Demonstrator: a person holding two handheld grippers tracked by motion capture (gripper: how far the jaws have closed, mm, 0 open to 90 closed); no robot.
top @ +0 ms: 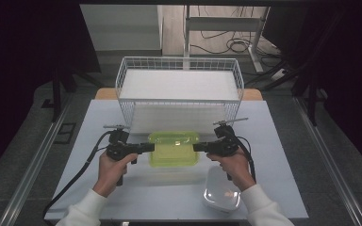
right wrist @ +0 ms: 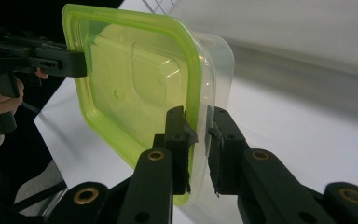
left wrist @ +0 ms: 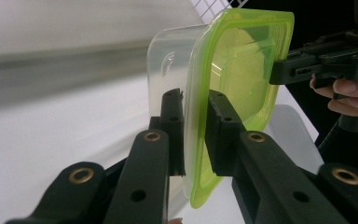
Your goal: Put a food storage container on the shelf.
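The person is holding a clear plastic rectangular container with a lime-green snap-on lid (top: 174,148) between two hand-held grippers, one at each short end, so that the load is shared and the box stays level. The left gripper (top: 149,147) is pinching the container's left edge: in the left gripper view its jaws are drawn nearly together, one pad on the green lid's rim and the other on the clear wall beneath. The right gripper (top: 198,147) is doing the same at the right edge, its jaws likewise narrowed onto lid rim and wall in the right gripper view. Gripping the rim rather than the smooth body is probably giving the pads a ledge to bite on.

The container is sitting at the middle of the pale grey table (top: 273,155), just on the near side of the white wire basket with a white foam liner (top: 179,84) at the far edge. Whether it is resting on the table or just clear of it is hard to tell from above. The open-topped basket directly behind it looks like the likely destination. A second clear plastic container with a clear lid (top: 221,190) is lying at the near right, beneath the right forearm, apart from the grip.
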